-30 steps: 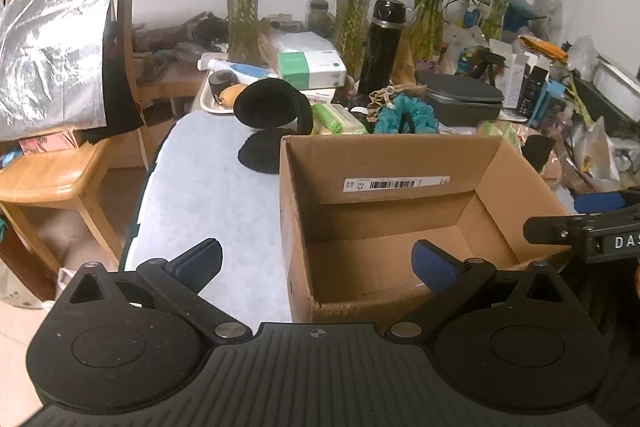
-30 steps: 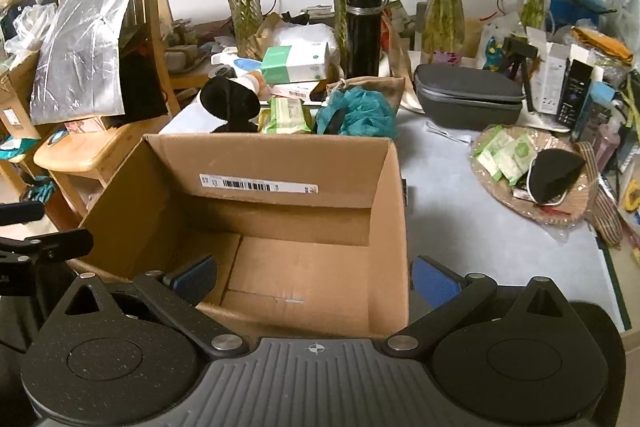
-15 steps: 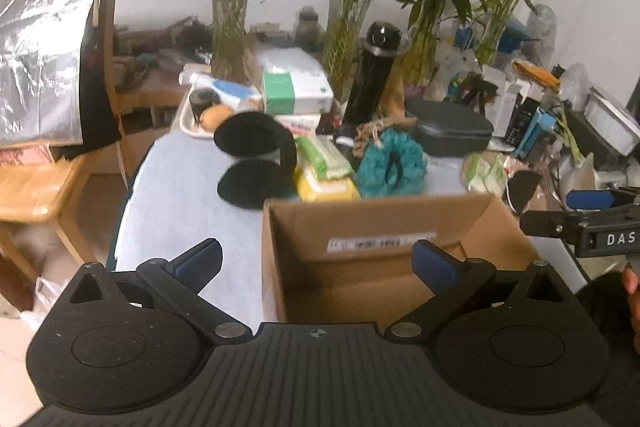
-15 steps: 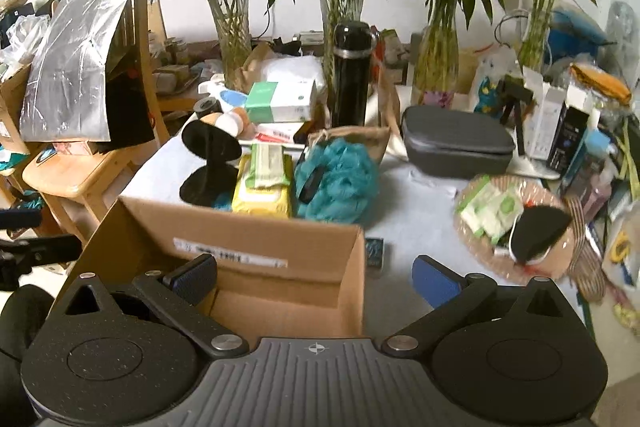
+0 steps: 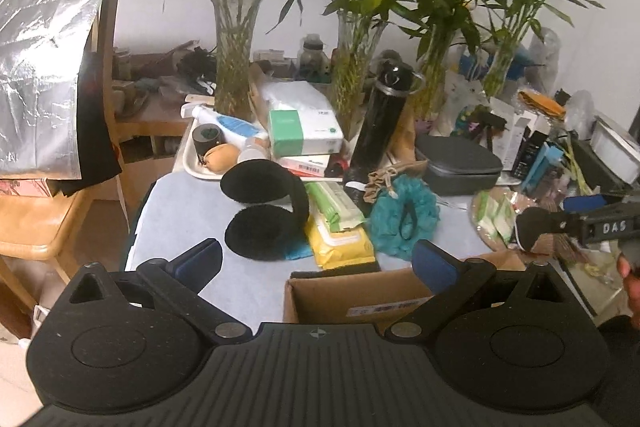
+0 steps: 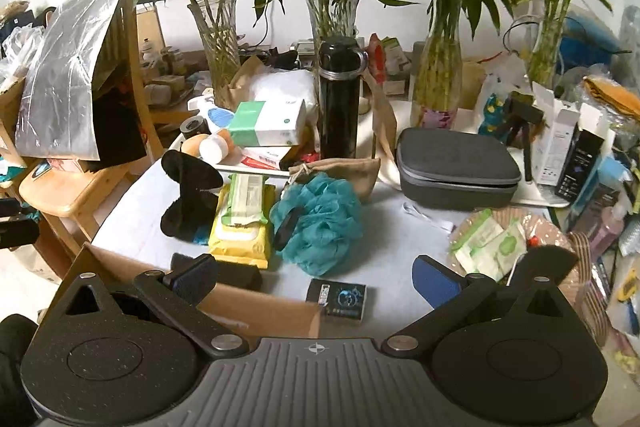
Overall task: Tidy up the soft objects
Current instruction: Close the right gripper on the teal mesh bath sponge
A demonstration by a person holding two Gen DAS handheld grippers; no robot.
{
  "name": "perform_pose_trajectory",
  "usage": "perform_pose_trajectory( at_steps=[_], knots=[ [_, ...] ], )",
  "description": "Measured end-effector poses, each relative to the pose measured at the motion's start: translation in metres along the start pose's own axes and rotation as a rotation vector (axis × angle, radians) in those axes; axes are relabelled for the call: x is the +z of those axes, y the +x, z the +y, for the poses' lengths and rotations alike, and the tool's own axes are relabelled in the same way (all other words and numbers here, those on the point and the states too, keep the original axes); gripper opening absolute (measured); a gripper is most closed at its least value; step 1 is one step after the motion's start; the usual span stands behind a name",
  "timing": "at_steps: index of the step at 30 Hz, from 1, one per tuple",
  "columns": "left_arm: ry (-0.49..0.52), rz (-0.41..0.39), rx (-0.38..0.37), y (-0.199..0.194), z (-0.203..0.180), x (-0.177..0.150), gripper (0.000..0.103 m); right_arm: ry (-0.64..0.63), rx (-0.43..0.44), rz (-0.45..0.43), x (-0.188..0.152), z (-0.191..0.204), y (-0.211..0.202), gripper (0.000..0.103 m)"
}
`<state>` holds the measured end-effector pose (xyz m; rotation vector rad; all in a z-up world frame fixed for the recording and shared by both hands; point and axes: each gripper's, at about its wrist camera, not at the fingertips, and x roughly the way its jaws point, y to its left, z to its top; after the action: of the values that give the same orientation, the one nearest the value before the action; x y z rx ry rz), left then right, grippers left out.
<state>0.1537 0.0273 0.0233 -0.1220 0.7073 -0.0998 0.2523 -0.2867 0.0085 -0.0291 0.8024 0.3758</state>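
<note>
- Straight ahead of the right tongs, a teal bath sponge lies on the desk, past the cardboard box rim.
- Beside it sit wipes and black earmuffs, ahead of the left tongs.
- Both tongs gape wide, empty.
- Likely choosing a first item; next, reach over the box and close on the sponge.

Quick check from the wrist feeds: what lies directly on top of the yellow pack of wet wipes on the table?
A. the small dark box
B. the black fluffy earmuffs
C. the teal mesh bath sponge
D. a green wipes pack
D: the green wipes pack lies across the yellow pack of wet wipes, while the teal mesh bath sponge sits beside it to the right and the black fluffy earmuffs to the left.
</note>
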Motion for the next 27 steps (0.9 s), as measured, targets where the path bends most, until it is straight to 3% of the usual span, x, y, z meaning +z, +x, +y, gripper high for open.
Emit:
perform_pose_trajectory(
  at_steps=[12,18,27],
  knots=[
    [-0.007,0.017,-0.019,0.023,0.012,-0.004,0.103,0.054,0.044,0.002,0.011,-0.04,0.054,0.103],
    [-0.019,-0.024,-0.011,0.026,0.017,-0.004,0.103,0.0,0.095,-0.02,0.011,-0.039,0.087,0.103],
    [-0.063,-0.041,-0.016,0.035,0.028,-0.005,0.103,0.059,0.169,-0.021,0.01,-0.053,0.144,0.103]
  ],
)
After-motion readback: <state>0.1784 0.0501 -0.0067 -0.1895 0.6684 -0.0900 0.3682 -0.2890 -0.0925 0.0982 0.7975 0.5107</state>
